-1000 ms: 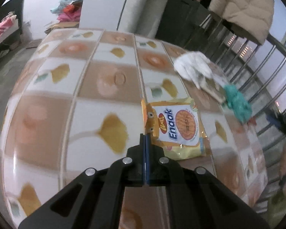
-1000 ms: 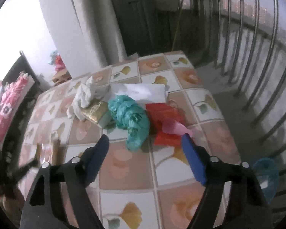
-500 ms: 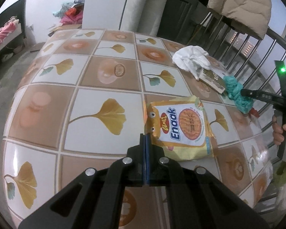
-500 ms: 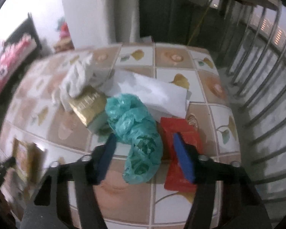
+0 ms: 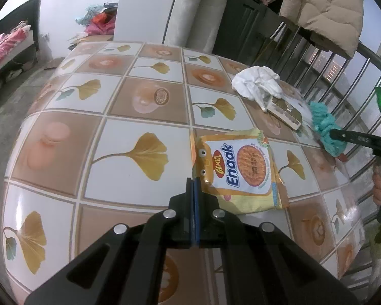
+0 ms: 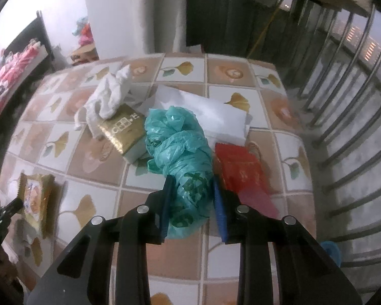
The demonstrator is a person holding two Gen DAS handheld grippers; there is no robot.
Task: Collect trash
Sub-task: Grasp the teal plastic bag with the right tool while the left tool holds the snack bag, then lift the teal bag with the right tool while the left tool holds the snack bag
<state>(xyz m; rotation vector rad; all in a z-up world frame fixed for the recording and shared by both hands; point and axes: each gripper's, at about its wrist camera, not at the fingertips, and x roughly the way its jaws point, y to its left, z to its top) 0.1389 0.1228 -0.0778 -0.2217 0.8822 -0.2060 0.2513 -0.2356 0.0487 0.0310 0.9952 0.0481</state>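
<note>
Tiled table [image 5: 129,127] patterned with ginkgo leaves, scattered with trash. On the left side: left gripper [image 5: 194,185] with jaws pressed fully together, empty, tips just short of the near edge of a yellow snack packet [image 5: 237,172] lying flat on the table; same pose as a second ago, only the view steadier and pulled slightly back. On the right side: right gripper [image 6: 191,195] now lowered onto a crumpled teal plastic bag [image 6: 180,152], jaws narrowed from the wide spread of a second ago to a half-open gap, one finger on each side of the bag's near end, touching or nearly touching it, not yet squeezed tight. Just beside the bag: a red packet [image 6: 241,170] on its right, a gold box [image 6: 124,129] on its left, a crumpled white cloth [image 6: 109,96] resting partly on the box, a white paper sheet [image 6: 216,117] behind. Judged meaning for the task: first pickup underway, the teal bag chosen as the target, closing still to finish before any lift; snack packet and remaining litter still to collect. No bin identifiable in either view.
</note>
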